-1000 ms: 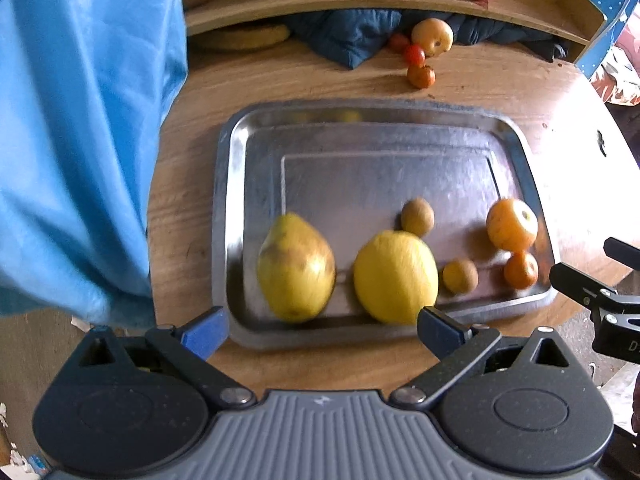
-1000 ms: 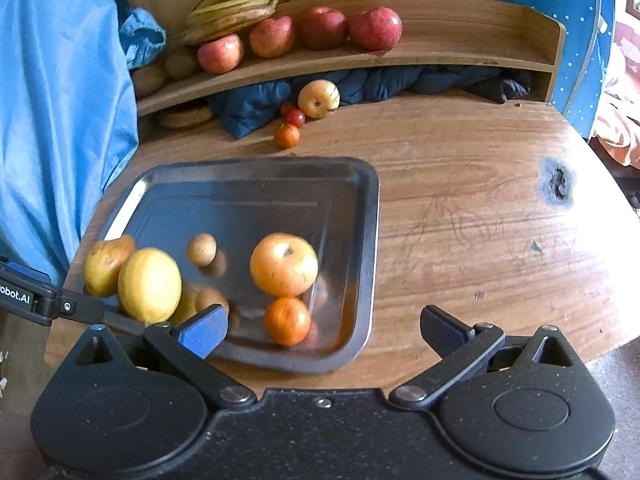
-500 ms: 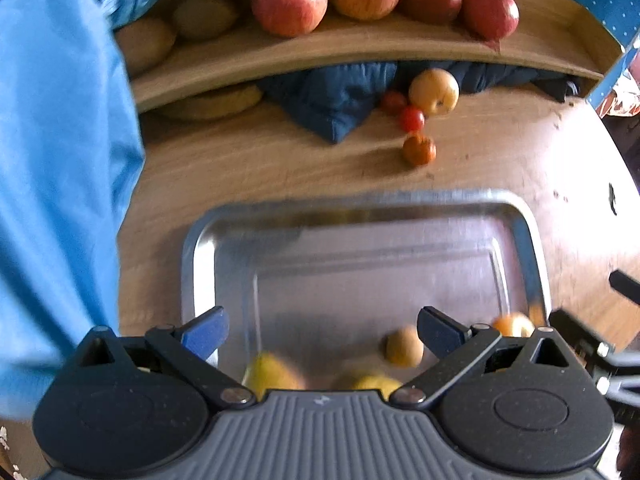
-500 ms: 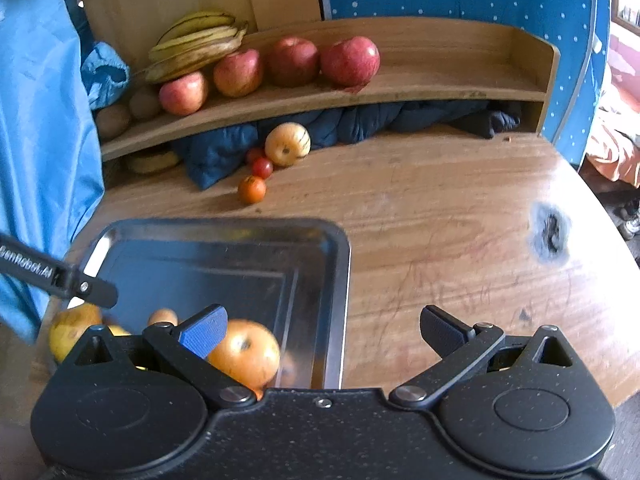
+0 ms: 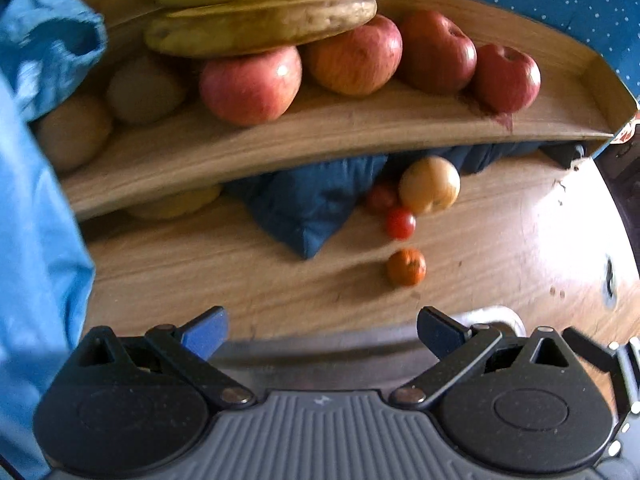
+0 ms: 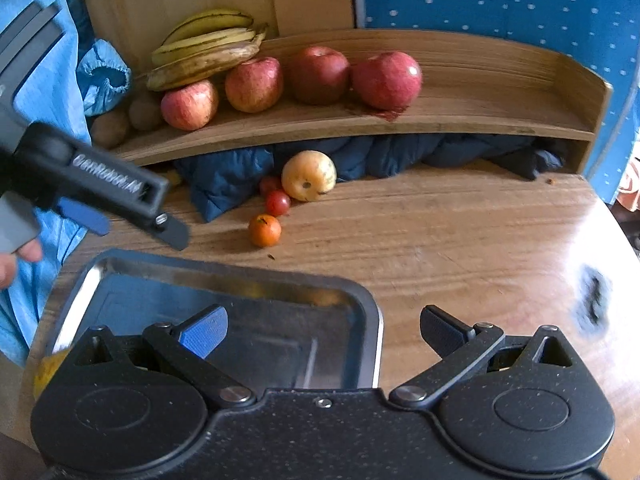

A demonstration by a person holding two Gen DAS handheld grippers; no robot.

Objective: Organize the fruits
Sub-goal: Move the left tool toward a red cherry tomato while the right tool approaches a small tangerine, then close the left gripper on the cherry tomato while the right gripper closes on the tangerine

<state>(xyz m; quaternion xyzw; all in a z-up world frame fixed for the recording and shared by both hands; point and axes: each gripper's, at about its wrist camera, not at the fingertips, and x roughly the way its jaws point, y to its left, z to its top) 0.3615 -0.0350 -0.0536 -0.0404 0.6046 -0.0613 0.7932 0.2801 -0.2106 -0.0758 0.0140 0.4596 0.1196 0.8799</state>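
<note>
While my left wrist camera was filled by the wooden shelf point(image 5: 320, 140), my right wrist view took in far more of the metal tray point(image 6: 360, 300) on the wooden table point(image 6: 460, 240). My left gripper point(image 5: 322, 330) was spread wide and held nothing, with only the tray's far rim point(image 5: 496, 314) showing between its fingers. My right gripper point(image 6: 324, 330) was also wide apart and held nothing, poised over the tray's right rim. Only the right view showed the left gripper from outside point(image 6: 132, 204), above the tray's far left corner. A yellow fruit point(image 6: 48, 368) peeked out at the tray's near left edge. Bananas point(image 6: 204, 48) rested on four red apples point(image 6: 252, 84) along the shelf. Below, against a dark blue cloth point(image 6: 224, 180), sat a yellow apple point(image 6: 308, 175), two small red tomatoes point(image 6: 278, 202) and a small orange point(image 6: 265, 230).
</note>
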